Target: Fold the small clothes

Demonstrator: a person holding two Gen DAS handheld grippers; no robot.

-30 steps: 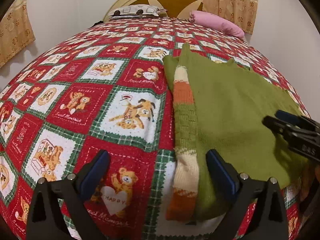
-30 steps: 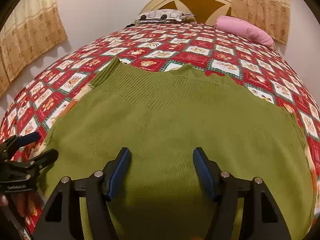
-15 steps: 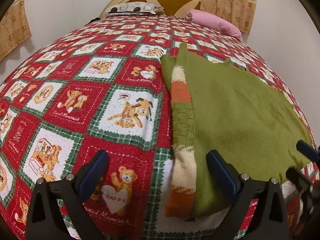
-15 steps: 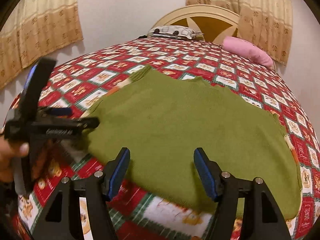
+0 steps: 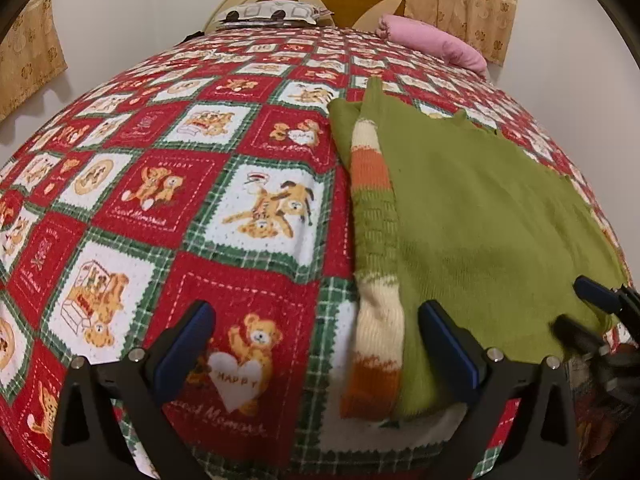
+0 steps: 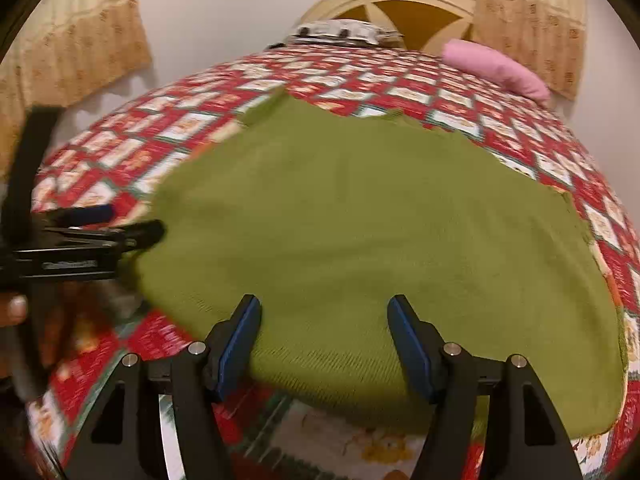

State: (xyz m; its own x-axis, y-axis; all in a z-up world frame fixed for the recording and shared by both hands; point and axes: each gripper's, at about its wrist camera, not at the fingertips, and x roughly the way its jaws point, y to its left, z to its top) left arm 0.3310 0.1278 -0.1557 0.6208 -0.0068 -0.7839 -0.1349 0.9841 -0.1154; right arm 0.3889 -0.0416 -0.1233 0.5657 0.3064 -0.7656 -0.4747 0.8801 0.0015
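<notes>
1. Slid sideways off the middle of the green sweater point(image 6: 360, 248) to its near hem: the right gripper point(image 6: 324, 340), seen a second earlier deep over the knit and now poised at the edge, jaws apart and empty.
2. Kept its place meanwhile: the left gripper point(image 5: 316, 344), jaws spread wide with nothing between them, over the bedspread point(image 5: 168, 184) just beside the striped sleeve point(image 5: 372, 248).
3. Lay flat on the bed, back up, toward the right side: the sweater, striped sleeve already tucked in along its left edge.
4. Looked, judging by this, like one side fold finished and a reposition for the next, probably a pinch at the hem.
5. Remained ungripped for now; hem doubled and soft, so a shallow bite could slip.
</notes>
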